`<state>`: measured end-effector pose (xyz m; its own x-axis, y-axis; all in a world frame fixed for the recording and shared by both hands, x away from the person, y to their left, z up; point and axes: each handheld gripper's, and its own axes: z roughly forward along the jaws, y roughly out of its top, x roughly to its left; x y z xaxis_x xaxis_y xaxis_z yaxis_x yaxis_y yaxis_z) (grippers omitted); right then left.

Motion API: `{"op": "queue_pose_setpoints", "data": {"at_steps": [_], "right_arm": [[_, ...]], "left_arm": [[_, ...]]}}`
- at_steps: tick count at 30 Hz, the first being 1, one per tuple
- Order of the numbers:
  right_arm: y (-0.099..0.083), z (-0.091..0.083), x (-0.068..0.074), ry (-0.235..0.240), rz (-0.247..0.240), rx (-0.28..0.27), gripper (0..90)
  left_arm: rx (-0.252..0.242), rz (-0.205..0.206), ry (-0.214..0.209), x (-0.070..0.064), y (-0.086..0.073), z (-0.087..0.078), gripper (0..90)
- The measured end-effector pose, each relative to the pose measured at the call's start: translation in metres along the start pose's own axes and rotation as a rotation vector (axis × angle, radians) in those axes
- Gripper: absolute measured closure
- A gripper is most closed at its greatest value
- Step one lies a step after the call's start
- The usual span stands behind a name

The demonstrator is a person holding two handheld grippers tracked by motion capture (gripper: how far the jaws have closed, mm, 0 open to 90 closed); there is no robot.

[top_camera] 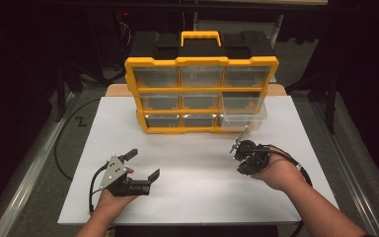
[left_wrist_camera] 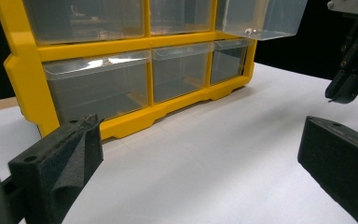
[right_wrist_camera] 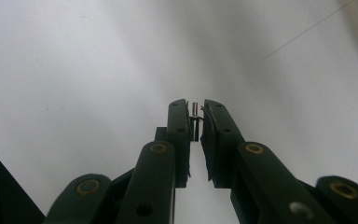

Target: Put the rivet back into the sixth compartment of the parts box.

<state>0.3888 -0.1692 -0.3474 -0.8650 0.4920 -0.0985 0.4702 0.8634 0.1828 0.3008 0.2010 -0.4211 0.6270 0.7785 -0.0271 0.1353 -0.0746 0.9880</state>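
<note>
Tongs in the person's right hand [top_camera: 276,170] are pinched nearly together on a small metal pin [right_wrist_camera: 195,112], which stands upright between the two black tips in the right gripper view. Those right tongs [top_camera: 237,148] hover over the white bench [top_camera: 197,197], just in front of a clear drawer [top_camera: 244,116] pulled partway out of the yellow organizer [top_camera: 202,61]. The drawer belongs to the right-hand column of the organizer and juts forward past the yellow frame, while the other drawers sit flush. In the left gripper view, the pulled-out drawer [left_wrist_camera: 261,18] appears at the upper right, and a tiny silvery item lies near its front lip, too small to identify.

The left tongs [top_camera: 143,165] are spread wide, with nothing between them, and are held low over the near-left part of the bench, well apart from the organizer. A grey three-cornered plate sits on top of them. Their two padded jaws frame the left gripper view, and the right tongs [left_wrist_camera: 342,91] hang at that view's right edge, pointing down.

The organizer stands upright at the far side of the bench, with a black back and a yellow carry handle [top_camera: 201,37] on top.
</note>
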Motion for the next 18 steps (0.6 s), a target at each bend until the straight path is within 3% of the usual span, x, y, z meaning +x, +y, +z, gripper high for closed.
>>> {"op": "queue_pose_setpoints", "data": {"at_steps": [10,18], "right_arm": [[0.000,-0.014,-0.009,0.022,0.037,0.002,83.9],[0.001,-0.024,-0.012,0.017,0.032,0.008,83.9]], "left_arm": [[0.000,0.001,0.000,0.000,0.000,0.000,0.8],[0.000,0.001,0.000,0.000,0.000,0.000,0.8]]}}
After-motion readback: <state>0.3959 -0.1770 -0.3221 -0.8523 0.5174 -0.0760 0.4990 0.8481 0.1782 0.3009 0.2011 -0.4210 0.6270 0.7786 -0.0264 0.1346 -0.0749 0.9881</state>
